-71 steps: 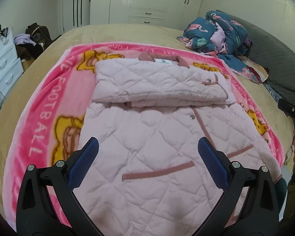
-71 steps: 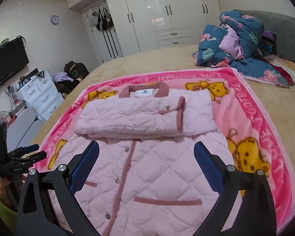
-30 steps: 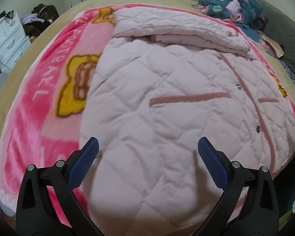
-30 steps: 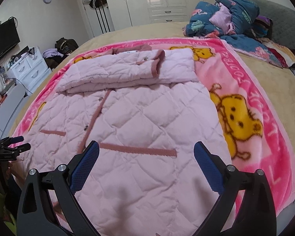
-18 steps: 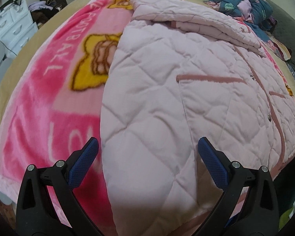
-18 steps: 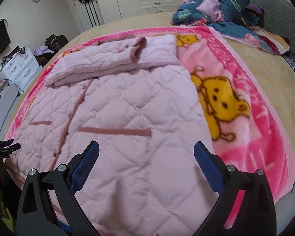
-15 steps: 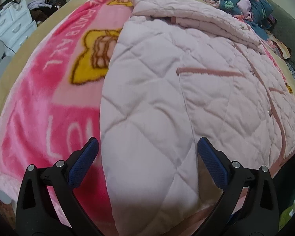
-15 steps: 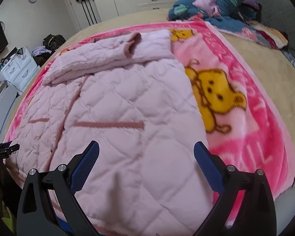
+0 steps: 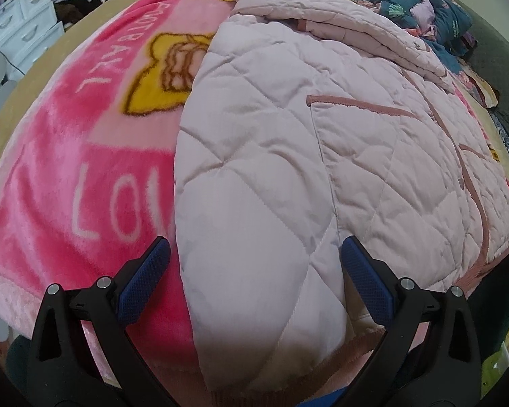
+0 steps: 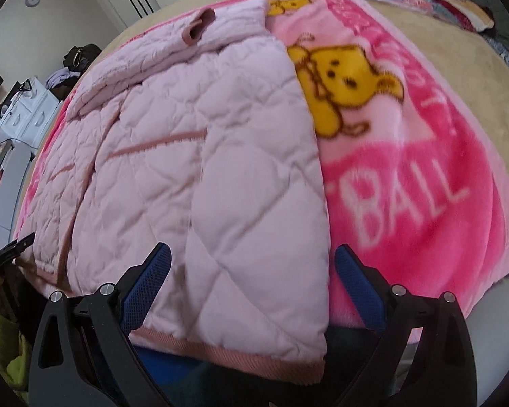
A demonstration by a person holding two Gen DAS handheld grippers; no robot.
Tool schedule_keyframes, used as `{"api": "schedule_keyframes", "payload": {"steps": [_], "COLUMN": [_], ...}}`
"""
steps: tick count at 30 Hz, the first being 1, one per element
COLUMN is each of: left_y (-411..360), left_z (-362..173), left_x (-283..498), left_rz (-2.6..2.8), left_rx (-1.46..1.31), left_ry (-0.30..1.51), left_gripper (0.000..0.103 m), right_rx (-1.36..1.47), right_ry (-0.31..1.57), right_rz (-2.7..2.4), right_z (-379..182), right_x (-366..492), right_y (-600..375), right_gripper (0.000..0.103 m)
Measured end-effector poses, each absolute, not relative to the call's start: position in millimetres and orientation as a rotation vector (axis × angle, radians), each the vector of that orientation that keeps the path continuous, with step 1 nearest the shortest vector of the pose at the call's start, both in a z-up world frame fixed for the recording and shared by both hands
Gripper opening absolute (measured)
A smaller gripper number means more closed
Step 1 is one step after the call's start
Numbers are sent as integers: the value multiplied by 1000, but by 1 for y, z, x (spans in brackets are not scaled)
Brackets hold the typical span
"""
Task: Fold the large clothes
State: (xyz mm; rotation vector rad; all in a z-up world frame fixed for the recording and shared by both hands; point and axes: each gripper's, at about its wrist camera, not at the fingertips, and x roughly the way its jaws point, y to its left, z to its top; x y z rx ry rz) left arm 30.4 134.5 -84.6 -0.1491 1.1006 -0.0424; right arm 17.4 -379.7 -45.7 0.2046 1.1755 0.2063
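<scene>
Both grippers are now low at the jacket (image 9: 288, 169) hem, apart at opposite corners. Left gripper (image 9: 254, 268) straddles the left corner, right gripper (image 10: 251, 268) the right corner; earlier both hovered above mid-jacket.

Both wrist views low, close, sharing the jacket (image 9: 288, 169) hem

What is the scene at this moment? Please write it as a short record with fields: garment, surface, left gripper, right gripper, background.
garment: pink quilted coat, top part already folded down, bottom hem hanging over the bed edge
surface: pink blanket with yellow bears, spread on a tan bed
left gripper: jaws open, astride the coat's left hem corner
right gripper: jaws open, astride the coat's right hem corner
background: white drawers; pile of blue clothes
</scene>
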Motion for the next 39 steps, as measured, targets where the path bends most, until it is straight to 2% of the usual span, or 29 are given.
{"api": "schedule_keyframes", "payload": {"steps": [7, 10, 11, 13, 15, 18, 21, 22, 24, 25, 27, 30, 33, 39], "left_y": [134, 135, 136, 137, 137, 138, 139, 138, 135, 134, 132, 128, 124, 119], "left_z": [-88, -89, -89, -90, -91, -90, -89, -87, -84, -82, -77, -66, -50, -21], "left_x": [23, 22, 21, 22, 23, 22, 21, 20, 19, 19, 18, 19, 21, 27], "left_rz": [-53, -55, -56, -56, -60, -70, -92, -106, -125, -128, -140, -160, -178, -205], "left_rx": [-166, -174, -182, -197, -208, -222, -248, -253, -251, -249, -244, -235, -210, -201], "left_ry": [1108, 1108, 1108, 1106, 1102, 1097, 1089, 1083, 1071, 1065, 1049, 1019, 973, 886], "left_gripper": [95, 95, 95, 95, 95, 95, 93, 90, 64, 59, 37, 19, 12, 10], "right_rx": [210, 201, 203, 205, 240, 270, 294, 304, 314, 321, 330, 339, 351, 366], "right_ry": [1217, 1220, 1211, 1195, 1160, 1088, 994, 955, 907, 880, 841, 808, 786, 753], "right_rz": [261, 284, 287, 290, 307, 346, 386, 399, 413, 421, 430, 433, 430, 420], "right_z": [-54, -54, -52, -48, -39, -19, 6, 16, 29, 35, 44, 52, 56, 60], "right_x": [5, -1, -4, -7, -10, -8, -4, -1, 4, 8, 16, 24, 32, 39], "right_y": [-372, -371, -371, -371, -375, -374, -371, -371, -371, -371, -371, -371, -370, -371], "right_gripper": [96, 88, 83, 65, 34, 22, 19, 19, 18, 18, 18, 18, 18, 18]}}
